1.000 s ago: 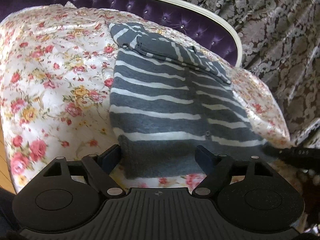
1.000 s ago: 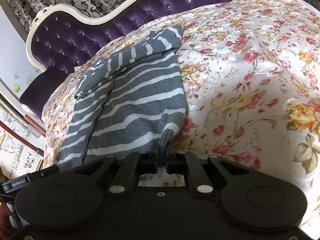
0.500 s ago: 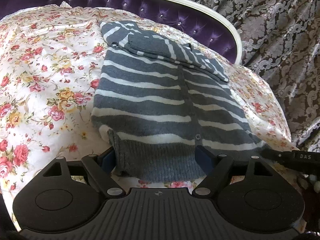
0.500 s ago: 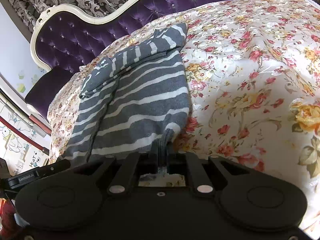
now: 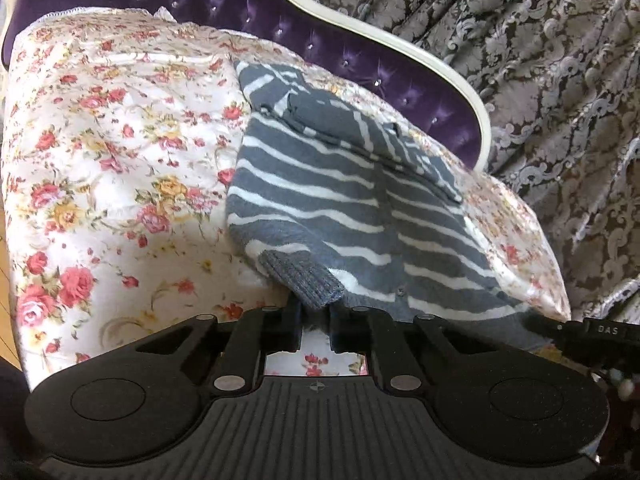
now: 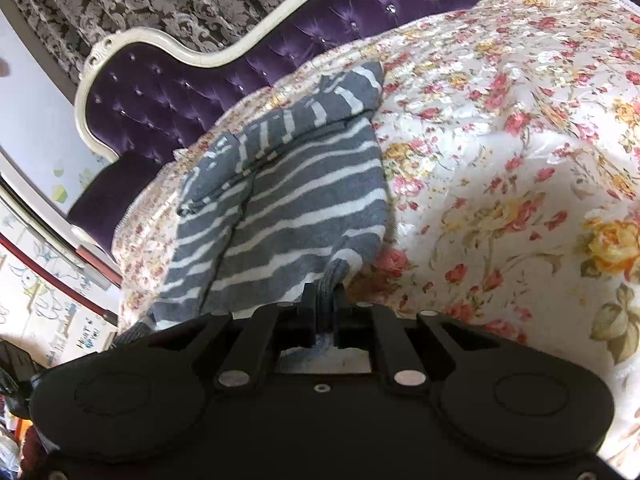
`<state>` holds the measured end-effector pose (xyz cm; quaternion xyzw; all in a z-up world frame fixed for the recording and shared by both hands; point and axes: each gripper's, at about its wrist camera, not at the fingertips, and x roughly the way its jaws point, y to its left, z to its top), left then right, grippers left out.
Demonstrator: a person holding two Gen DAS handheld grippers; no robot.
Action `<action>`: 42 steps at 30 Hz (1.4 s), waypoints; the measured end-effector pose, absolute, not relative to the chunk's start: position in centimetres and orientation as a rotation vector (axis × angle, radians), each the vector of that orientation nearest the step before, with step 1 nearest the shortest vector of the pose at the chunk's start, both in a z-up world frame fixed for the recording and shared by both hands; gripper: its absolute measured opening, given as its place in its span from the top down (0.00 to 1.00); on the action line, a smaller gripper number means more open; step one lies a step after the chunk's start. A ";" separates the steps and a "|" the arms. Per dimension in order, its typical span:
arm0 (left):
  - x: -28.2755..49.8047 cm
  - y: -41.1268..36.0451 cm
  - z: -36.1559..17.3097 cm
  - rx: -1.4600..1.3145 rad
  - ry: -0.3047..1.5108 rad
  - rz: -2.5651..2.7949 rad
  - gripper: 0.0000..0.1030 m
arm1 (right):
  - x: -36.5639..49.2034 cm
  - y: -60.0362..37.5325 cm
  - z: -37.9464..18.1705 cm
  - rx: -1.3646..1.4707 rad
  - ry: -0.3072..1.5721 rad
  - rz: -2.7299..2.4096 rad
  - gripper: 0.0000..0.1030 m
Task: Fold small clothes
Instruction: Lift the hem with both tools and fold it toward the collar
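— Where was the sweater (image 5: 320,200) when you stopped?

— It lay flat on the flowered bedspread (image 5: 120,140), sleeves folded across its far end, near the purple headboard (image 5: 360,52).

— And your left gripper (image 5: 316,312)?

— Its jaws had just been closing, and they pinched the ribbed hem at the sweater's near corner, bunching it up.

— Your right gripper (image 6: 326,300)?

— Its jaws were pressed together on the sweater's other near hem corner, at the edge next to the open bedspread.

— Anything behind the headboard?

— Patterned curtains (image 5: 540,80).
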<state>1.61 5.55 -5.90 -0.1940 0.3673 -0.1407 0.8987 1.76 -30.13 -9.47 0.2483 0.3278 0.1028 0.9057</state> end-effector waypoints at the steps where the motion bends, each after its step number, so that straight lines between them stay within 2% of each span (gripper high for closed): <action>1: 1.5 5.6 -5.7 -0.403 0.746 -0.298 0.89 | 1.8 -30.1 -9.3 0.513 0.671 0.214 0.86; 19: 5.1 5.4 -0.3 -0.371 0.591 -0.331 0.90 | 5.0 -30.8 -4.2 0.559 0.520 0.284 0.87; 30: 14.3 5.9 2.4 -0.371 0.527 -0.357 0.90 | 13.2 -31.2 -1.0 0.553 0.441 0.278 0.87; 42: 26.4 6.0 -0.2 -0.427 0.622 -0.312 0.90 | 25.2 -31.6 -3.2 0.545 0.467 0.207 0.87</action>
